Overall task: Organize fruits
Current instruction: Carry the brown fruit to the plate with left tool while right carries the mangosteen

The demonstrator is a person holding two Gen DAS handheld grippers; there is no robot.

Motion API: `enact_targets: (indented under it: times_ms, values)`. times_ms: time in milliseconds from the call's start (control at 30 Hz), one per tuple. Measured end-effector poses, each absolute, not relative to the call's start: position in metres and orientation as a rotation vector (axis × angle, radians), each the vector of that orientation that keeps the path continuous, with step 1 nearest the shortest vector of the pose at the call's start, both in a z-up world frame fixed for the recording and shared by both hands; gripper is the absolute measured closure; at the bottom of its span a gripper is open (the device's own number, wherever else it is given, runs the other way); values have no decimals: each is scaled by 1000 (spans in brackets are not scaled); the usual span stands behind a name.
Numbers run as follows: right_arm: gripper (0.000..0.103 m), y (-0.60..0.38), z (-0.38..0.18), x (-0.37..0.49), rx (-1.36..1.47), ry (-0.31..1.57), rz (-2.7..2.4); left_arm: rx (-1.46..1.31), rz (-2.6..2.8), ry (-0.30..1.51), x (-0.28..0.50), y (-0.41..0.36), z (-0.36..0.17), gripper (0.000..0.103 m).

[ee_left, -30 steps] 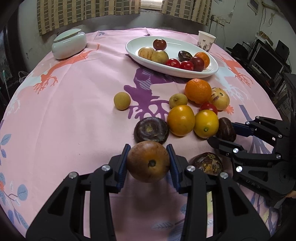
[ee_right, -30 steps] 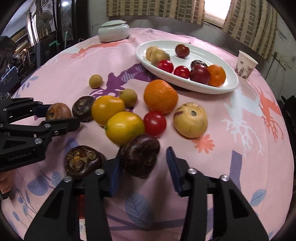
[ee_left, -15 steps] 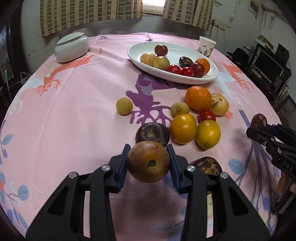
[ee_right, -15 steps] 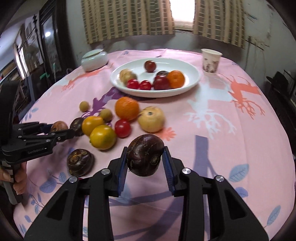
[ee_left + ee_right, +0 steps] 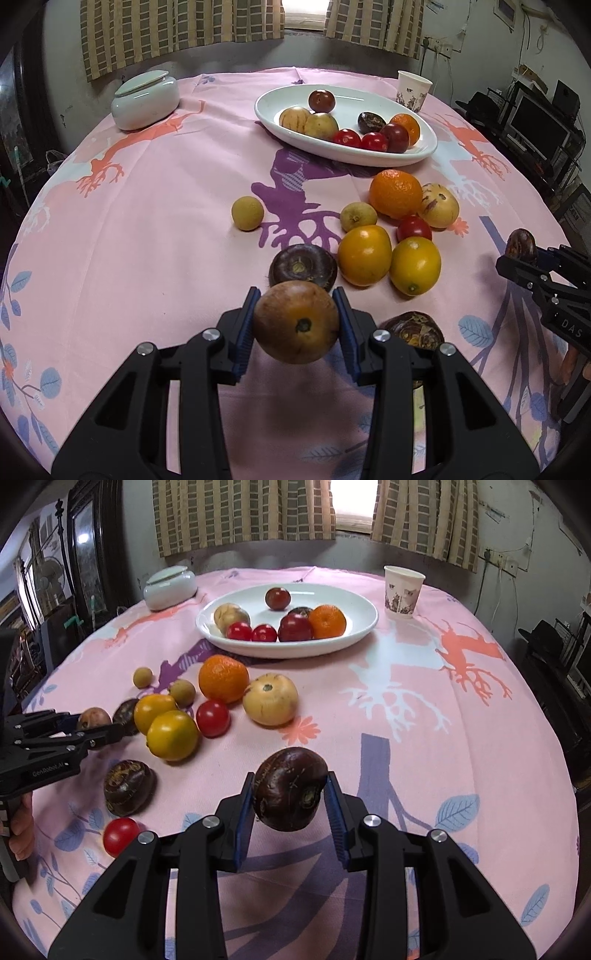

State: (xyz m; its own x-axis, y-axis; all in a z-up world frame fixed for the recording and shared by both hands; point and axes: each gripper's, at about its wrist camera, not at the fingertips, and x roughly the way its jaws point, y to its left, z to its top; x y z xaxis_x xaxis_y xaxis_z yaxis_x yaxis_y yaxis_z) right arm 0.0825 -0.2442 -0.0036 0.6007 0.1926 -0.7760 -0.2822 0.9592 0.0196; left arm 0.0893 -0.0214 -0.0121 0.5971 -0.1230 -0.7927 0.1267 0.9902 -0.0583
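Right now both pairs of tongs are loaded: the left tongs (image 5: 296, 320) are clamped on a brown round fruit (image 5: 296, 322) held up off the pink tablecloth (image 5: 147, 240), and the right tongs (image 5: 290, 797) are clamped on a dark purple fruit (image 5: 290, 788), also lifted clear of the table. Farther back on the table sits the white oval dish (image 5: 354, 635), and it holds quite a few things: a dark red fruit (image 5: 277, 598) alone toward its far side, two pale yellowish fruits (image 5: 231, 617) at its left, two small red tomatoes (image 5: 251, 632) side by side along the near rim, a deep red plum (image 5: 294, 628) next to them, a small orange (image 5: 327, 621) at the right, and another dark purple piece (image 5: 371, 122) tucked behind the plum. Loose fruit lies in a cluster between the dish and the tongs: a big orange (image 5: 223, 678), a pale striped melon-like fruit (image 5: 270, 699) just beside it, a red tomato (image 5: 212, 718), two yellow-orange citrus (image 5: 173, 734) touching each other, a small tan fruit (image 5: 182, 693), and another small tan ball (image 5: 142, 676) off on its own. A dark purple fruit (image 5: 303, 266) rests just ahead of the left tongs, a second one (image 5: 128, 787) sits nearer the table edge, with one more tomato (image 5: 120, 836) close by it. A lidded white jar (image 5: 170, 588) stands at the far left, and a paper cup (image 5: 403, 591) stands to the right of the dish; I cannot tell what is in either.
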Motion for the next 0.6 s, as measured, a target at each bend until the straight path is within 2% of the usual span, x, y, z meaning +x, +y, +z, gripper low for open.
enact_targets:
  times_ms: [333, 600]
  values:
    - [66, -246, 27, 76, 13, 840, 371, 66, -170, 853, 88, -39, 43, 62]
    - [66, -244, 61, 106, -119, 789, 318, 77, -175, 830, 135, -52, 65, 62]
